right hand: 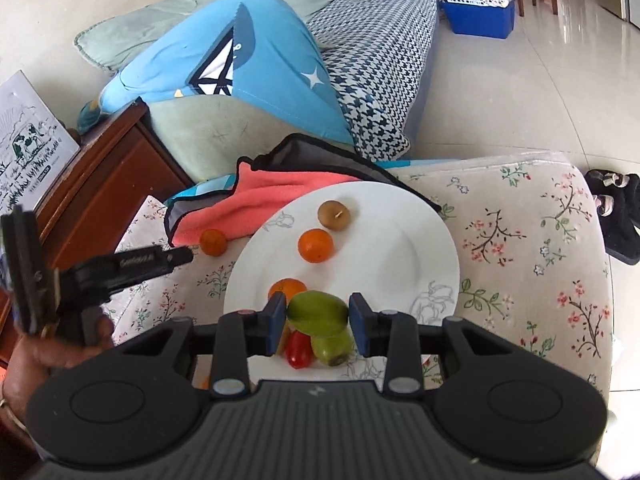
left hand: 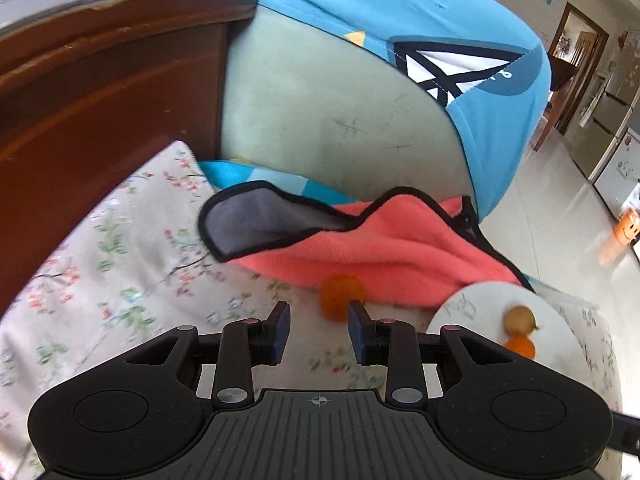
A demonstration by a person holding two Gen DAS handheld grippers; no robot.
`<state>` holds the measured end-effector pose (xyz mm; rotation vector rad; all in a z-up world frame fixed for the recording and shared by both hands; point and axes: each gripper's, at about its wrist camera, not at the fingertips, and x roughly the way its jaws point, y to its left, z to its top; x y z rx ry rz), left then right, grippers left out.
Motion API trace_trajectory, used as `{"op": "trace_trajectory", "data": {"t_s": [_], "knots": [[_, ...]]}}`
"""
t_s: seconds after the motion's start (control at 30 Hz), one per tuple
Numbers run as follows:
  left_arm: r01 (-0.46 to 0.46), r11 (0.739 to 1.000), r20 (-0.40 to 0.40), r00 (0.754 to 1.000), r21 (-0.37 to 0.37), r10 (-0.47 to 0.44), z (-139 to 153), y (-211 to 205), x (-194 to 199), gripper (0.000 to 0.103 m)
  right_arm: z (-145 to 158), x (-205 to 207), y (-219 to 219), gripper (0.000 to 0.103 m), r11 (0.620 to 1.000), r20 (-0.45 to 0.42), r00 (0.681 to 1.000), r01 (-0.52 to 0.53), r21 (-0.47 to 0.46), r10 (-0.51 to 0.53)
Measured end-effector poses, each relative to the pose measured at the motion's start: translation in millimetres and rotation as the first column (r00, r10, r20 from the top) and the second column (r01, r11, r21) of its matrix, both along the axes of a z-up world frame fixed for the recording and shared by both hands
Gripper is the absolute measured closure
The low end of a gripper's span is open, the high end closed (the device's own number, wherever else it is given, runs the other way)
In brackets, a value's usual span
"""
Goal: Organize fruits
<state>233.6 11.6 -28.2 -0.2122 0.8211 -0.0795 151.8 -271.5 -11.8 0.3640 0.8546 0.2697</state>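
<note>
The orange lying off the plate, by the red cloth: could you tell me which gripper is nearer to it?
Left. The left gripper points at the orange, just short of it; the right gripper is over the plate.

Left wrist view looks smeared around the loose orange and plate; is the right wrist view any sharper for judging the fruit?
Left wrist: motion blur smears the orange and plate; the cushions behind bow from fisheye. Right wrist: sharper, even daylight, the same orange, off the plate, is clear; only the left tongs are slightly soft.
</note>
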Motion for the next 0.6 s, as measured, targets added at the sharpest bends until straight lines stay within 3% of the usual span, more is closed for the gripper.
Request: {"op": "trace_trajectory", "data": {"t_s": [0.1, 0.3, 0.6], "knots": [[0.006, 1.000, -0.004, 1.000, -0.030, -0.006, -7.7, -7.2, 11.7, 0.073, -1.9, 4.6, -2.7, 0.068, 1.000, -0.011, 1.000, 0.021, 0.012, -0.020], [0.007, 1.000, 0.002, 1.000, 0.008, -0.007, -19.9, -17.4, 26.9, 0.073, -8.1, 12.7, -6.9, 0.068, 0.998, -0.040, 0.998, 0.057, 0.014, -0.056], [0.021, 1.000, 0.043, 0.999, -0.011, -0.020, -21.7, -13.4, 27.5, 0.075, -21.0, 21.8, -6.5, 0.068, 0.993, -0.089, 0.991, 0.106, 0.044, -0.101]]}}
